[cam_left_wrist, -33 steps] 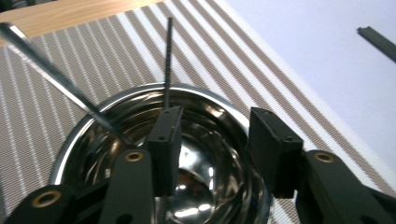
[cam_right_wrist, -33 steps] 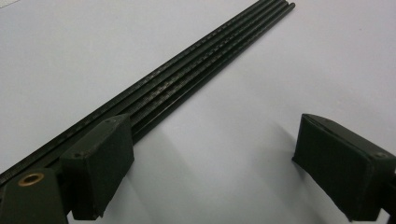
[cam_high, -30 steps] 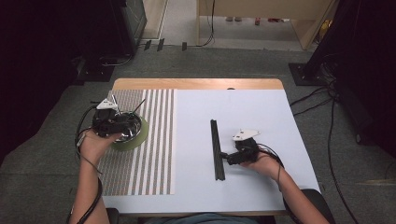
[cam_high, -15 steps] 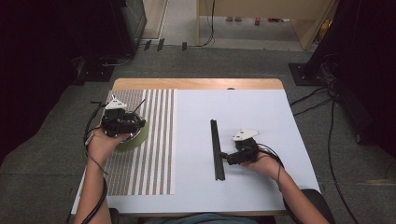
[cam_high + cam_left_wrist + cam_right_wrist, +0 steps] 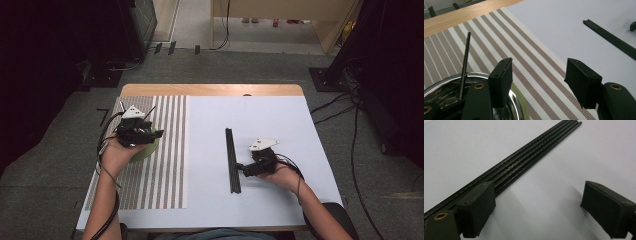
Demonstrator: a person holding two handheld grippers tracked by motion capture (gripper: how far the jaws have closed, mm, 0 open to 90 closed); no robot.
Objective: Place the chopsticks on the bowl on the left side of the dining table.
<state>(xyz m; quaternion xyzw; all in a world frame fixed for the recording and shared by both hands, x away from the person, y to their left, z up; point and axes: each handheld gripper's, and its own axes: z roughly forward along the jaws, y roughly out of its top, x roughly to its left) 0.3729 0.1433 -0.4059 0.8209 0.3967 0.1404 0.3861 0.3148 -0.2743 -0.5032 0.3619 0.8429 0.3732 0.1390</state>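
**Left jaws spread over the bowl, right beside the rods**

My left gripper (image 5: 539,85) hangs above the striped mat (image 5: 529,57), its jaws having just been opening, nothing between them. Below its left jaw sits the metal bowl (image 5: 446,90) with one black rod (image 5: 465,62) leaning in it. My right gripper (image 5: 536,207) rests on the white table (image 5: 564,165), jaws apart and empty, its left jaw just beside the bundle of black rods (image 5: 524,160).

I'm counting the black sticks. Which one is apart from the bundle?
The single stick leaning in the metal bowl on the striped mat; the others lie together on the white sheet.
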